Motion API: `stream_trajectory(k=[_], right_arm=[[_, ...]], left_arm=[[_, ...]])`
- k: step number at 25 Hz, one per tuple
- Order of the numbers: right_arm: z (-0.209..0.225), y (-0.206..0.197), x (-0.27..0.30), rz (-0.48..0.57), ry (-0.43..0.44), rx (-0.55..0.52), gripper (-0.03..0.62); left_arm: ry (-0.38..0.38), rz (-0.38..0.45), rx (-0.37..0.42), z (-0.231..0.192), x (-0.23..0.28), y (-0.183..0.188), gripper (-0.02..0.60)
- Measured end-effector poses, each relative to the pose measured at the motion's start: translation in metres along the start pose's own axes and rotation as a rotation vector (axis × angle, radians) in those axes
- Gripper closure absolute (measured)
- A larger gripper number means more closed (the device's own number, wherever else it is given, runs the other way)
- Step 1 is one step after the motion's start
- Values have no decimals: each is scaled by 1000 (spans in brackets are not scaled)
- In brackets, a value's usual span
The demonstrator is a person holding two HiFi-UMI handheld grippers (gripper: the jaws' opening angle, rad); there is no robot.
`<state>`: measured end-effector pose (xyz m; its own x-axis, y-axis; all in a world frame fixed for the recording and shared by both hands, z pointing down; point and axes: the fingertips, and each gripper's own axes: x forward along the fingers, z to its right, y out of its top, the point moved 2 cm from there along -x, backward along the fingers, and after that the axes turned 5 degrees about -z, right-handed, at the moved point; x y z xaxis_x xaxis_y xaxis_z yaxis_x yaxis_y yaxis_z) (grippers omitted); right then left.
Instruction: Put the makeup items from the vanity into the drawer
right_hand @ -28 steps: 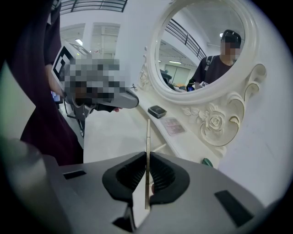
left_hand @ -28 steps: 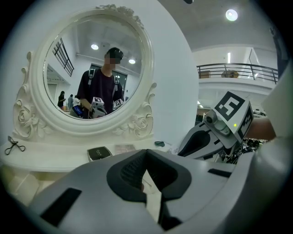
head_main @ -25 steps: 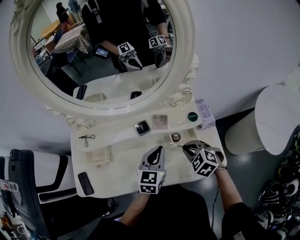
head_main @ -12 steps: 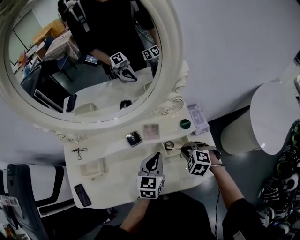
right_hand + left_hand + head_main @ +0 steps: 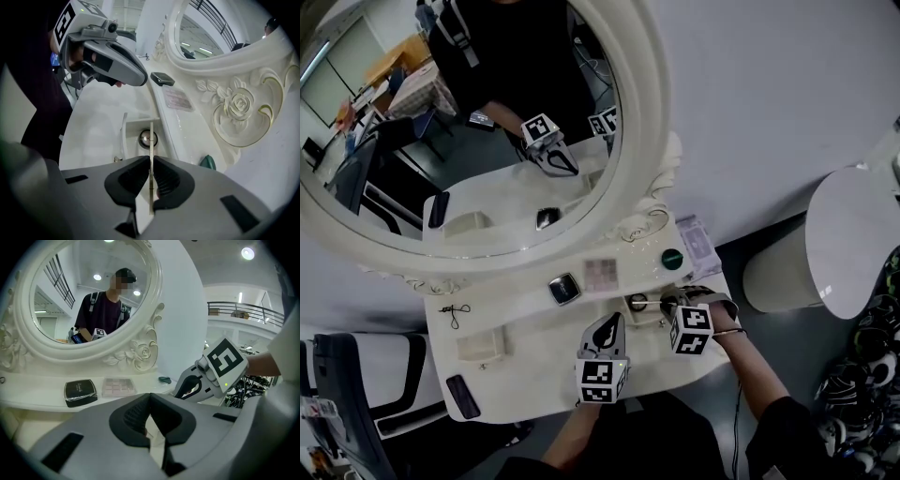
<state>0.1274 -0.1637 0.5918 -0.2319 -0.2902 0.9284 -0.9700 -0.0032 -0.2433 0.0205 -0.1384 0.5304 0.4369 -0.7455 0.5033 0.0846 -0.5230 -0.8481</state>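
Over white ornate vanity top (image 5: 534, 333), holding thin pale stick (image 5: 151, 140) pinched in right gripper (image 5: 151, 165) above small open drawer (image 5: 123, 136), left gripper (image 5: 150, 400) closed on nothing, likely needing lowering and release next.

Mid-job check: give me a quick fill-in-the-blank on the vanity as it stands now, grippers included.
1. The right gripper holds a thin stick, aimed into the open ___.
2. The left gripper is empty, its jaws ___.
3. The palette lies between the black compact and the ___ cap.

Missing words: drawer; shut; green.
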Motion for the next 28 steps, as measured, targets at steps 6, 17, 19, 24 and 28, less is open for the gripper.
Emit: stream_trajectory(k=[6,17,19,24,28], right_arm=[[-1,0,-1,30,19,34,548],[-1,10,-46,241,-71,286,568],[-4,13,-58,309,-84,377,570],[-15,28,-97,576,-113,683,571],[-30,36,-126,754,-184,858,571]], left_arm=[[12,-3,-9,-2,-2,-2,566],[6,44,15,9,-21,11,566],[1,55,24,13,-29,15,566],[-18,100,53,24,-51,26,566],[-42,138,78,36,-69,36,566]])
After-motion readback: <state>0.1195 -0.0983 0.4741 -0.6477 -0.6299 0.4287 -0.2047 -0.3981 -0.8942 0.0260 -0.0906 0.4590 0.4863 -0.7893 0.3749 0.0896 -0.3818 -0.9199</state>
